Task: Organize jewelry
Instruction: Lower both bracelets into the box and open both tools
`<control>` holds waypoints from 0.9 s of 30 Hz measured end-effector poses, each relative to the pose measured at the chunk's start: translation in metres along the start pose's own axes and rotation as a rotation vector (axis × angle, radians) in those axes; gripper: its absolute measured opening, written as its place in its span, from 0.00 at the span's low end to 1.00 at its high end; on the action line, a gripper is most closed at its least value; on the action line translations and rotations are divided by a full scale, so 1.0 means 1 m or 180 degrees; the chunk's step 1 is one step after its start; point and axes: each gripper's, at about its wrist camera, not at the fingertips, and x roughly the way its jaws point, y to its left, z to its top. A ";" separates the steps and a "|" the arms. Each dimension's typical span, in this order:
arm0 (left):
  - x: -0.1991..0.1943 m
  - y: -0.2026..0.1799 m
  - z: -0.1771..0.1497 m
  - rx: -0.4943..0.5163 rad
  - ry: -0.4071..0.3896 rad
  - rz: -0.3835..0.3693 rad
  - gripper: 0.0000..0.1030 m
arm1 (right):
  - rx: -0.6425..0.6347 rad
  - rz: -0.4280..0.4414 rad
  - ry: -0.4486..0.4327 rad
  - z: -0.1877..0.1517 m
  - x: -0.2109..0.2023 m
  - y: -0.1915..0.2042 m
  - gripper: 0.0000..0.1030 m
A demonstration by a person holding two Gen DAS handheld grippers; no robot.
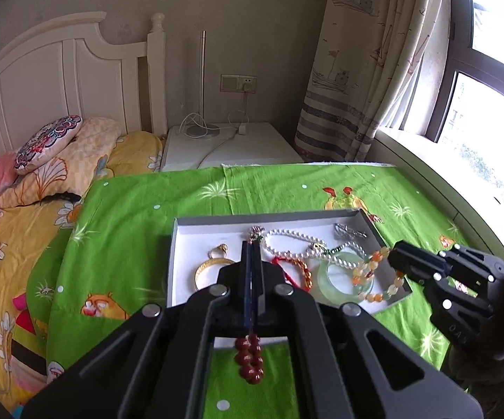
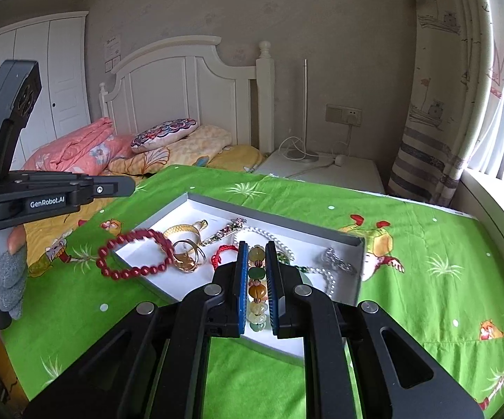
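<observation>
Because each gripper had clenched on one bracelet, both pieces hung clear of the tray. Nearest the left wrist camera, the left gripper (image 1: 252,244) was fully closed on the dark red bead bracelet (image 1: 249,359), pinching only its cord so the loop dangled below the jaws; the right wrist view showed that loop (image 2: 130,255) hanging over the left corner of the white tray (image 2: 353,244), its long axis running roughly level across that view. The right gripper (image 2: 257,248) was closed on the multicolour stone bracelet (image 2: 256,289), whose beads lay in a row between the blue pads (image 2: 241,289), long axis along the fingers. This grip probably served to separate tangled pieces. Farther in, the jade ring (image 1: 342,279), pearl strand (image 1: 297,241), gold bangle (image 1: 210,272) and silver chain (image 1: 349,232) rested in the tray, toward the far edge of the green cloth (image 1: 147,216).
</observation>
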 end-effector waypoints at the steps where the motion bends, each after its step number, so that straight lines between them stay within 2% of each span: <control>1: 0.003 0.002 0.006 -0.0003 -0.0022 0.0036 0.00 | 0.0008 0.0034 0.0027 0.003 0.007 0.001 0.12; 3: 0.012 0.008 0.017 -0.0079 -0.0090 0.0056 0.00 | 0.0059 0.0182 0.0123 0.007 0.025 0.004 0.12; 5: 0.029 0.017 0.023 -0.0228 -0.0020 0.0062 0.00 | 0.0132 0.0334 0.0242 0.007 0.044 0.007 0.13; 6: 0.039 0.022 0.023 -0.0298 0.0053 0.0049 0.07 | 0.0175 0.0368 0.0314 0.005 0.054 0.007 0.13; 7: 0.045 0.025 0.019 -0.0344 0.0119 0.0049 0.28 | 0.0212 0.0396 0.0401 0.004 0.061 0.007 0.13; 8: 0.049 0.029 0.013 -0.0373 0.0146 0.0047 0.39 | 0.0252 0.0405 0.0469 0.001 0.066 0.007 0.13; 9: 0.051 0.031 0.005 -0.0390 0.0146 0.0056 0.56 | 0.0298 0.0415 0.0503 -0.001 0.069 0.007 0.13; 10: 0.052 0.035 -0.004 -0.0397 0.0155 0.0083 0.62 | 0.0349 0.0428 0.0515 -0.002 0.069 0.004 0.15; 12: 0.054 0.040 -0.020 -0.0374 0.0213 0.0150 0.63 | 0.0426 0.0469 0.0510 -0.005 0.068 0.000 0.33; 13: 0.054 0.043 -0.028 -0.0374 0.0230 0.0179 0.66 | 0.0453 0.0477 0.0491 -0.007 0.066 -0.002 0.49; 14: 0.053 0.047 -0.036 -0.0384 0.0234 0.0209 0.68 | 0.0474 0.0487 0.0459 -0.007 0.063 -0.003 0.53; 19: 0.048 0.053 -0.060 -0.0411 0.0279 0.0249 0.80 | 0.0509 0.0529 0.0361 0.001 0.045 -0.003 0.53; 23: 0.031 0.041 -0.069 -0.0306 0.0111 0.0443 0.91 | 0.0567 0.0482 0.0315 0.002 0.027 -0.008 0.64; 25: 0.018 0.034 -0.072 -0.0261 -0.0032 0.0555 0.98 | 0.0586 0.0454 0.0296 -0.001 0.017 -0.012 0.65; 27: 0.006 0.024 -0.077 -0.0210 -0.0134 0.0614 0.98 | 0.0598 0.0400 0.0273 -0.005 0.007 -0.015 0.68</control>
